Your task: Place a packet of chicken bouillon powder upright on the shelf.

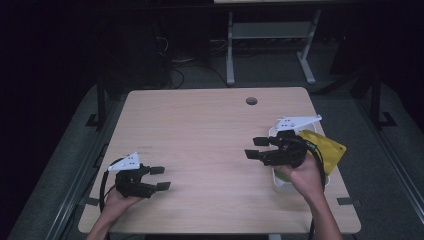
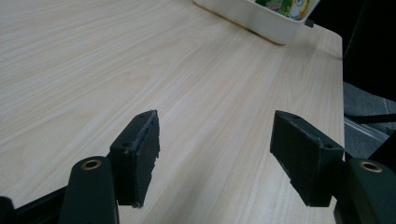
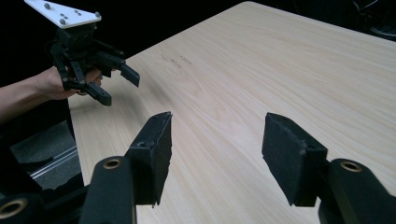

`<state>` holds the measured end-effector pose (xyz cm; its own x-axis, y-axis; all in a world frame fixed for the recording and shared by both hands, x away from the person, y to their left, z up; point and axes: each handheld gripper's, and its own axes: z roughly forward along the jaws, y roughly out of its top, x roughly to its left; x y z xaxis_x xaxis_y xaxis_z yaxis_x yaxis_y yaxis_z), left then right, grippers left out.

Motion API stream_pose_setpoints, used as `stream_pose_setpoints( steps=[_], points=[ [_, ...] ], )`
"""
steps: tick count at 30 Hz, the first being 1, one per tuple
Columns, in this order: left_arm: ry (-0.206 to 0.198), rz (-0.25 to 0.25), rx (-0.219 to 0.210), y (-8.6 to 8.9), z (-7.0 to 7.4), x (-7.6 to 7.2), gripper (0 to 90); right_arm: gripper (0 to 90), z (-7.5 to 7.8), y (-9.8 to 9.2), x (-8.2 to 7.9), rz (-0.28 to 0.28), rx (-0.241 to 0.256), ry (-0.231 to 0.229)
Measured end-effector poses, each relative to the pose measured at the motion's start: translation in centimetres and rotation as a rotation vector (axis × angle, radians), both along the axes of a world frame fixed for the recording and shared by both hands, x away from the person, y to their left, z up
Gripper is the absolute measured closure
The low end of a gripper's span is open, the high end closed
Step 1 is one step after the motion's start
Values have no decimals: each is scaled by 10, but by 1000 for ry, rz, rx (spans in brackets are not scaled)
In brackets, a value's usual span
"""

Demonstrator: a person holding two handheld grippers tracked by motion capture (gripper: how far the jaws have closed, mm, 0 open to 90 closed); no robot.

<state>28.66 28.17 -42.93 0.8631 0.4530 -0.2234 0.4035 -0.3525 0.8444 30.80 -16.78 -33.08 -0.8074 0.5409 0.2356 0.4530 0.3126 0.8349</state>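
Observation:
My left gripper (image 1: 160,178) hovers over the near left part of the wooden table (image 1: 200,135), open, with nothing between its jaws. In its own view the left gripper (image 2: 215,154) looks across bare wood toward a white tray (image 2: 252,18). My right gripper (image 1: 257,148) is held at the right side, open and empty, just left of the white tray (image 1: 278,181). In the right gripper view the right gripper (image 3: 217,149) faces the tabletop, and the left gripper (image 3: 116,86) shows farther off in a hand.
A yellow packet (image 1: 325,148) lies at the table's right edge, partly under the right hand. The tray holds something with green and yellow print (image 2: 285,5). A round cable hole (image 1: 251,101) sits near the far edge. Desk legs (image 1: 230,50) stand beyond.

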Motion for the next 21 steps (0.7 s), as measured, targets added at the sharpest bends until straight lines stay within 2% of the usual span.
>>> stream_pose_setpoints(
  steps=[21],
  points=[
    [-1, -6, 10, 0, 0, 0, 322, 384, -30, 47, 2, 89, -10, 58]
  ],
)
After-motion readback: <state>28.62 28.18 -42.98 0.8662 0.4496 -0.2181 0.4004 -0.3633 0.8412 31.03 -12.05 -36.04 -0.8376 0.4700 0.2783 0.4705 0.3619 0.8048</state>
